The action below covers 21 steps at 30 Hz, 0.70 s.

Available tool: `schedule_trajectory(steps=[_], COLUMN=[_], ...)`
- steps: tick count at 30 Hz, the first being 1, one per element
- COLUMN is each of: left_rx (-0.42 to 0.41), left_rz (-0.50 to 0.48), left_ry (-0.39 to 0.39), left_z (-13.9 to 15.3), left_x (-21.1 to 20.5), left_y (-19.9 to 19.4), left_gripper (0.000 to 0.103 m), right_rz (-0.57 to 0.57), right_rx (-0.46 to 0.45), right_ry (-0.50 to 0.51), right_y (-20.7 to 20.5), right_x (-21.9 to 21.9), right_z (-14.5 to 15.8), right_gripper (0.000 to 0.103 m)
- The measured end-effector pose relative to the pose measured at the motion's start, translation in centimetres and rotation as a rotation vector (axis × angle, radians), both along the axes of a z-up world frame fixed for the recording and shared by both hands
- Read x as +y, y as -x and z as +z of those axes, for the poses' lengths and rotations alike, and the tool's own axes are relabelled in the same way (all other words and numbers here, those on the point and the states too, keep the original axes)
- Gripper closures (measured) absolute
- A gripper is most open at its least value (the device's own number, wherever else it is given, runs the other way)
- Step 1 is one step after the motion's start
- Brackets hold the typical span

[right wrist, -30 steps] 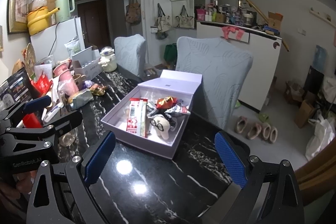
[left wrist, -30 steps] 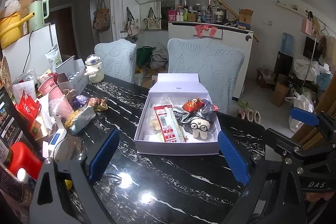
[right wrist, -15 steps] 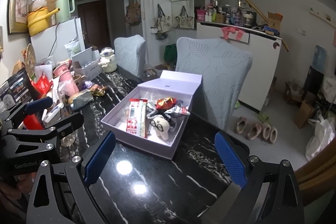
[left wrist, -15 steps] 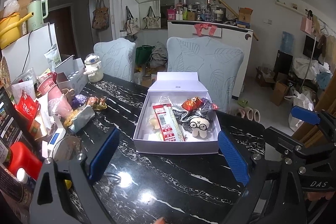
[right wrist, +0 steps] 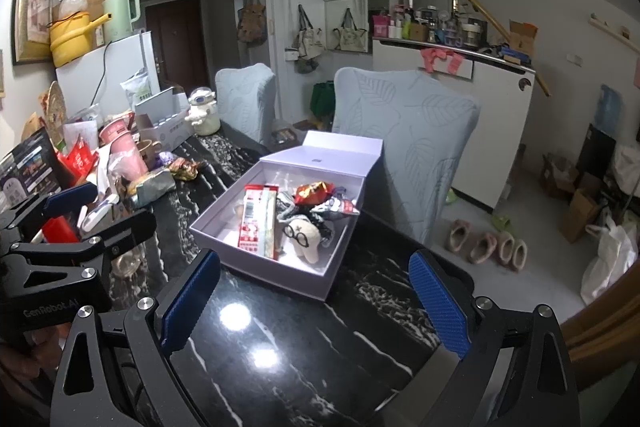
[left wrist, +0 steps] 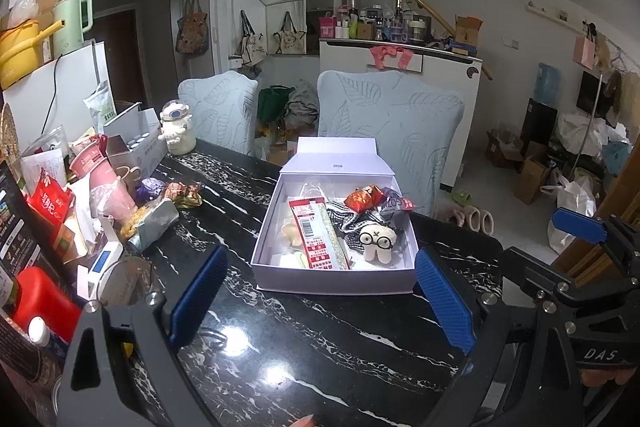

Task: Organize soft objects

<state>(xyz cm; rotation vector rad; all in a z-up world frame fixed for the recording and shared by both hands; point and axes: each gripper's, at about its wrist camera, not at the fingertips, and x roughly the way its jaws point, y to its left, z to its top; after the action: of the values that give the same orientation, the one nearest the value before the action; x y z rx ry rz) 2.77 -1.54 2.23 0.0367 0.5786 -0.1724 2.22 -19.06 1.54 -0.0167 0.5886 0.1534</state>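
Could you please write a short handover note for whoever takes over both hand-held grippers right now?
Left hand-held gripper: open, empty, above the black marble table, short of the box.
Right hand-held gripper: open, empty, likewise.
The open lavender box holds the tooth plush, checkered cloth, red packet and snack wrappers.
More soft packets lie on the table's left side.
Done: nothing is gripped at present.
Left: probably sort the box contents and the loose packets.

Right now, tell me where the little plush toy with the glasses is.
The plush toy lies inside the open lavender box on the black marble table, at the box's near right corner, just right of the long red packet and against checkered cloth.
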Motion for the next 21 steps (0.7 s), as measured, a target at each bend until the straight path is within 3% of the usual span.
schedule_trajectory(steps=[21], left_rx=[0.007], left_rz=[-0.017], left_ry=[-0.008], left_z=[-0.19], left_x=[-0.29], left_y=[0.17], left_gripper=[0.007], right_rz=[-0.016], right_rx=[0.003], right_ry=[0.003], right_y=[0.18], right_x=[-0.57], right_z=[-0.27], right_gripper=[0.006])
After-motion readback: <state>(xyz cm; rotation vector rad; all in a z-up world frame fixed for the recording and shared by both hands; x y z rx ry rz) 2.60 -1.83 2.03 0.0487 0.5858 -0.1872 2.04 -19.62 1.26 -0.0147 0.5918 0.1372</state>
